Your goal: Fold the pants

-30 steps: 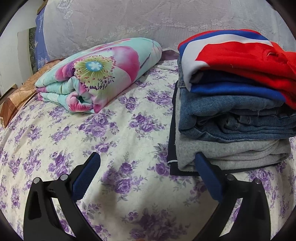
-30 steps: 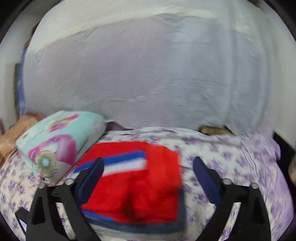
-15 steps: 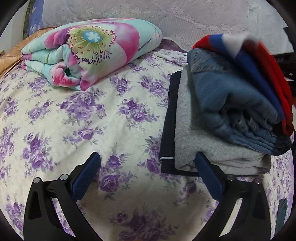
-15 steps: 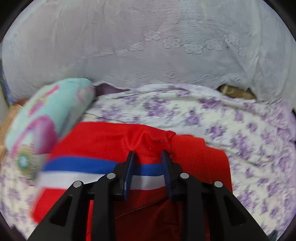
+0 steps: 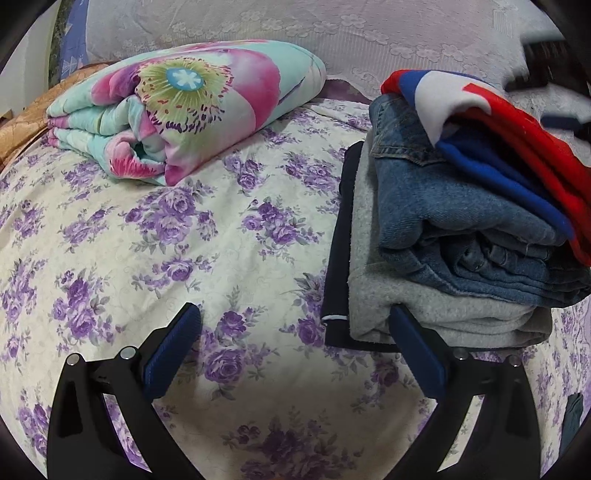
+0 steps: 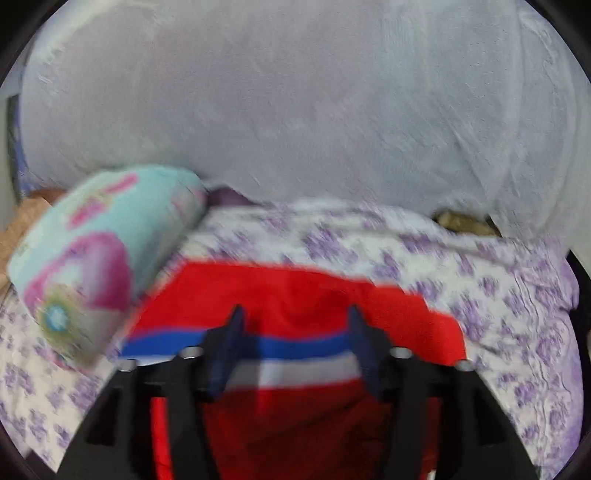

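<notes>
A pile of folded clothes stands on the bed at the right of the left wrist view: a dark garment (image 5: 338, 254) at the bottom, grey pants (image 5: 436, 314), blue jeans (image 5: 443, 218), and red, white and blue pants (image 5: 517, 136) on top. My left gripper (image 5: 295, 314) is open over the bedsheet, its right finger against the grey pants' front corner. My right gripper (image 6: 295, 332) hovers just over the red pants (image 6: 295, 291). Its jaws are opening, with red fabric below and between them, and the pads do not press on it. That view is blurred.
A rolled floral quilt (image 5: 192, 107) lies at the back left of the flowered bedsheet (image 5: 155, 251). A pale lace cover (image 5: 332, 33) rises behind the bed. A dark blurred shape (image 5: 546, 74) sits above the pile at the upper right.
My right gripper pinched the red pants half a second ago; now its jaws stand apart. The top pants slope down to the right instead of lying flat. My left gripper stayed open.
</notes>
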Motion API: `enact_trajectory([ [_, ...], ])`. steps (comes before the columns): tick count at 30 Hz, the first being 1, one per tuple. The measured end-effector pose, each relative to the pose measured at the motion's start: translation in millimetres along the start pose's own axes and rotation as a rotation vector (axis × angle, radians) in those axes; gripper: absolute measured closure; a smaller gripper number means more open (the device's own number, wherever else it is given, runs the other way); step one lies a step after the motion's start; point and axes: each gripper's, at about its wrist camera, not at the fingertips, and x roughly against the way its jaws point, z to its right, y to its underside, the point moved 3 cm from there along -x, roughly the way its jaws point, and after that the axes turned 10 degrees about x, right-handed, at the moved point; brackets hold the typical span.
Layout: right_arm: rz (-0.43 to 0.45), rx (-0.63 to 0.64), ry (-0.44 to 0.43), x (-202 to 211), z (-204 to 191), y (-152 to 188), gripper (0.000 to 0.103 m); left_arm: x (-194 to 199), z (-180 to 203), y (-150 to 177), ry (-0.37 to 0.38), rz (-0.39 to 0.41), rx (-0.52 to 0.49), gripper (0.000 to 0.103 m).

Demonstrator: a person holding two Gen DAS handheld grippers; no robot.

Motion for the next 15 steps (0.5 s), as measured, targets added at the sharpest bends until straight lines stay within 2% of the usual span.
enact_trajectory([
  [2,-0.043,0.023,0.024,-15.2,-11.3,-5.8,0.029,1.0,-0.3,0.7,-0.003,0.004,-0.002,0.004],
  [3,-0.079,0.016,0.015,-26.1,-13.8,-4.0,0.028,0.8,0.1,0.7,-0.007,0.008,-0.008,0.004],
  [5,-0.132,-0.016,0.007,-49.9,-13.3,7.3,0.020,0.6,1.8,1.1,-0.016,0.016,-0.021,0.004],
  [9,-0.137,-0.055,-0.006,-52.4,-7.0,11.2,0.019,-0.1,3.6,0.1,-0.019,0.026,-0.032,0.004],
  [10,-0.131,-0.062,-0.017,-45.0,-5.5,9.1,0.021,0.1,3.9,0.3,-0.020,0.025,-0.036,0.004],
  [12,-0.031,-0.082,-0.072,-14.0,4.2,5.0,0.021,-0.5,3.6,-0.3,-0.022,0.022,-0.038,0.004],
  [14,0.048,-0.088,-0.022,14.1,22.8,7.3,0.020,-1.7,2.7,-0.7,-0.018,0.014,-0.029,0.004],
  [15,0.060,-0.103,-0.004,20.3,33.5,11.8,0.020,-2.1,2.1,-1.0,-0.014,0.012,-0.024,0.004],
])
